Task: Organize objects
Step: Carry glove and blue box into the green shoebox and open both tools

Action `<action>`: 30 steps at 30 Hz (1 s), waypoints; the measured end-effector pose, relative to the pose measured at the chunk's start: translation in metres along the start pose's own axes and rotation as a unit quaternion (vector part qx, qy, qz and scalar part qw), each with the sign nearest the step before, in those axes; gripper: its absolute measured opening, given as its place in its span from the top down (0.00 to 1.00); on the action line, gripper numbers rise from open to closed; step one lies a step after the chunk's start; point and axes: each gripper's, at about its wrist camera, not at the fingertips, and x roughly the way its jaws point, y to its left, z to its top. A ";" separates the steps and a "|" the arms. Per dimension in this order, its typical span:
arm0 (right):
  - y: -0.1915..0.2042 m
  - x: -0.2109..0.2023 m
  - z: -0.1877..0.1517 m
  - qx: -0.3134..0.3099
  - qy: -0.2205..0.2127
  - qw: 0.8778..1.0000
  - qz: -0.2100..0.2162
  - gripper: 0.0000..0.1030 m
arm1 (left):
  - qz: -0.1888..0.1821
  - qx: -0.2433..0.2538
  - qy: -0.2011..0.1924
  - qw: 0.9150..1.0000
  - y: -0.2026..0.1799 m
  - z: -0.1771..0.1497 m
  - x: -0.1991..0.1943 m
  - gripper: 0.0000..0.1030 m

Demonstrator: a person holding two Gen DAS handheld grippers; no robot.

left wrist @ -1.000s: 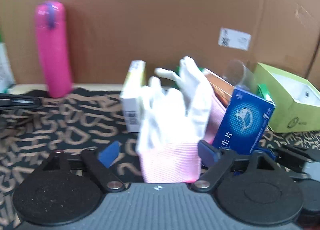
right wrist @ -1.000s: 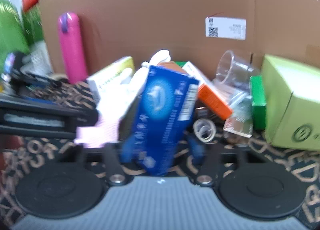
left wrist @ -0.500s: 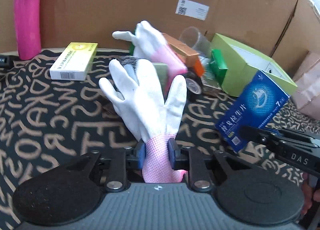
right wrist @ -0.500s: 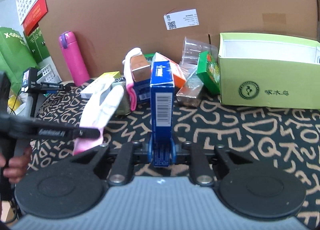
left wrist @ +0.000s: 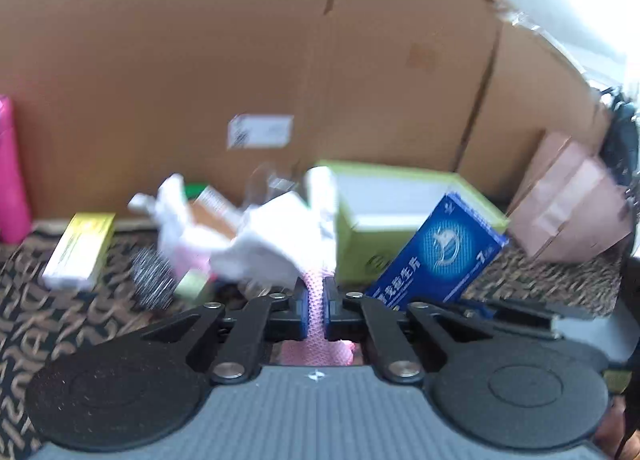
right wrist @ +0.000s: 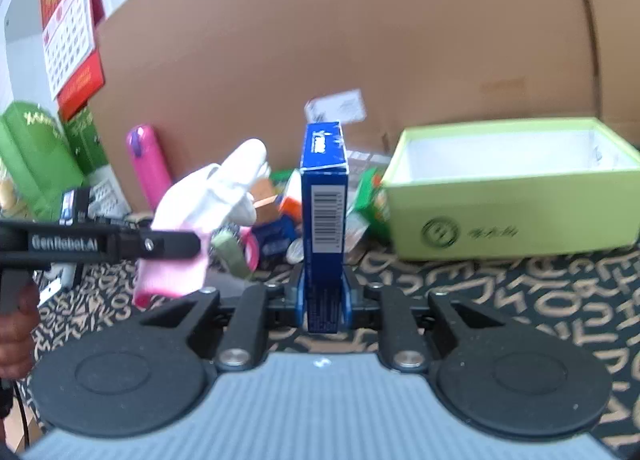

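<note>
While both our hands are full, the scene reads as follows:

Left gripper (left wrist: pixel 316 300): we pinch the pink cuff of a white glove (left wrist: pixel 272 248) between fingers pressed close together; its white part flops to the left, blurred.
Right gripper (right wrist: pixel 323 300): we clamp a blue box (right wrist: pixel 323 216) by its lower end, upright, barcode side facing us.
Green box (right wrist: pixel 516 196): open-topped, on the patterned cloth (right wrist: pixel 540 300), just right of the blue box and behind it.
Pile: small boxes and a clear cup sit behind our grippers, too blurred to sort out.
Pink bottle (right wrist: pixel 148 164): upright at the left against the cardboard wall (right wrist: pixel 320 40).
Yellow box (left wrist: pixel 80 248): flat on the cloth, left of the pile.
</note>
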 end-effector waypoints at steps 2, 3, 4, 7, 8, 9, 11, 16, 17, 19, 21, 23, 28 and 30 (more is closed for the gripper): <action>-0.011 -0.011 0.013 0.000 -0.020 1.000 -0.008 0.84 | -0.007 0.019 -0.018 1.000 -0.016 0.015 0.003 0.95; -0.015 -0.016 0.019 -0.002 -0.030 0.999 -0.015 0.84 | -0.011 0.026 -0.026 0.999 -0.024 0.022 0.005 0.95; -0.019 -0.021 0.025 -0.004 -0.038 0.999 -0.022 0.84 | -0.017 0.032 -0.030 0.999 -0.031 0.029 0.009 0.95; -0.035 -0.033 0.044 -0.008 -0.060 0.997 -0.041 0.84 | -0.050 0.034 -0.034 0.998 -0.047 0.050 0.027 0.95; -0.040 -0.036 0.052 -0.010 -0.066 0.997 -0.048 0.84 | -0.063 0.033 -0.034 0.997 -0.052 0.057 0.035 0.95; -0.046 -0.037 0.059 -0.011 -0.072 0.996 -0.054 0.84 | -0.075 0.033 -0.034 0.996 -0.058 0.063 0.044 0.95; -0.059 -0.036 0.073 -0.012 -0.078 0.994 -0.071 0.84 | -0.087 0.039 -0.036 0.995 -0.070 0.075 0.063 0.95; -0.105 -0.014 0.103 0.004 -0.070 0.992 -0.104 0.84 | -0.078 0.039 -0.002 0.996 -0.089 0.094 0.137 0.95; -0.115 -0.005 0.108 0.008 -0.061 0.992 -0.109 0.84 | -0.076 0.037 0.009 0.996 -0.091 0.094 0.154 0.95; -0.134 0.015 0.114 0.018 -0.038 0.992 -0.116 0.84 | -0.064 0.040 0.029 0.997 -0.094 0.093 0.185 0.95; -0.154 0.037 0.117 0.031 -0.008 0.992 -0.122 0.84 | -0.048 0.046 0.046 0.997 -0.094 0.089 0.214 0.95; -0.173 0.060 0.118 0.048 0.026 0.991 -0.121 0.84 | -0.037 0.041 0.062 0.997 -0.091 0.086 0.236 0.95; -0.199 0.093 0.101 0.082 0.077 0.988 -0.105 0.84 | -0.033 0.032 0.080 0.996 -0.082 0.080 0.264 0.95; -0.205 0.104 0.100 0.087 0.087 0.987 -0.104 0.84 | -0.038 0.029 0.075 0.996 -0.079 0.079 0.268 0.95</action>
